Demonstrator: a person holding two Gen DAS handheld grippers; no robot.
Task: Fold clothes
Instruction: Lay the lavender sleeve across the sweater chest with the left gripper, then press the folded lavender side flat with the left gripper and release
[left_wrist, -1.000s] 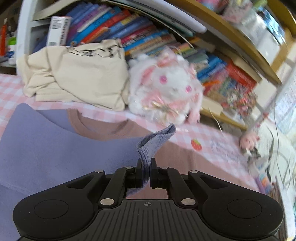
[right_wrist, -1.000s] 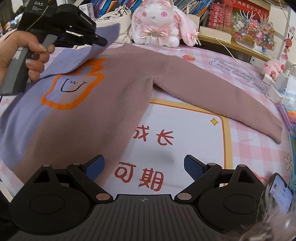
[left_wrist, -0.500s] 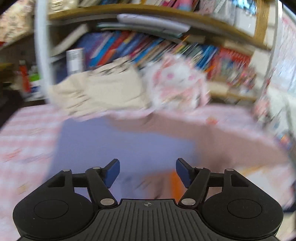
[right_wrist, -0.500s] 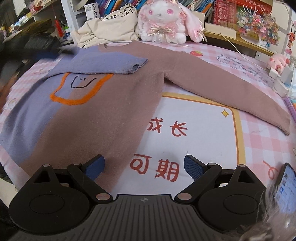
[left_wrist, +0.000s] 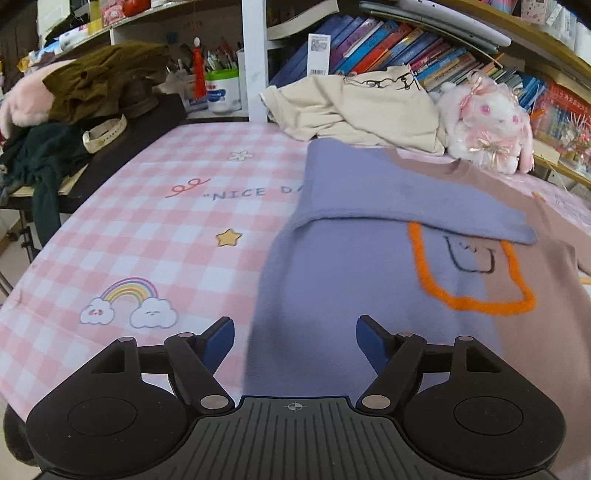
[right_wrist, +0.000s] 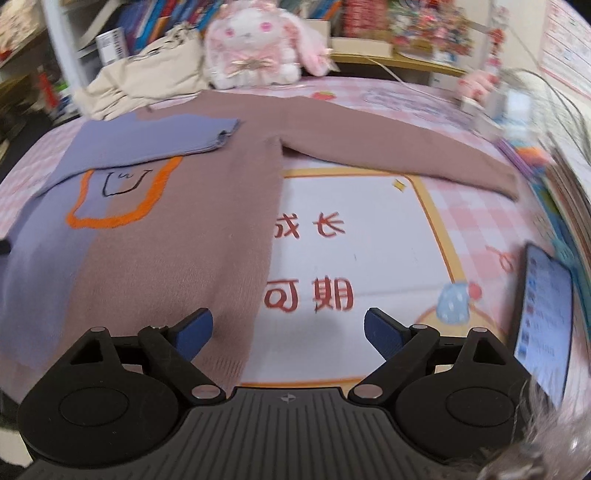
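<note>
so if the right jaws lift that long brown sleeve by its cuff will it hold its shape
Probably not: the outstretched brown knit sleeve lies limp and flat, so it should droop. The folded purple sleeve already drapes over the sweater's body. Its fuzzy knit likely grips the pads rather than slipping.

A white-and-pink plush rabbit (right_wrist: 255, 44) sits at the back of a counter (left_wrist: 147, 236) covered in pink checked cloth, beside a heap of cream fabric (left_wrist: 354, 107). Books (left_wrist: 388, 48) fill the shelves behind; a lit phone (right_wrist: 543, 325) lies at the right edge.
</note>
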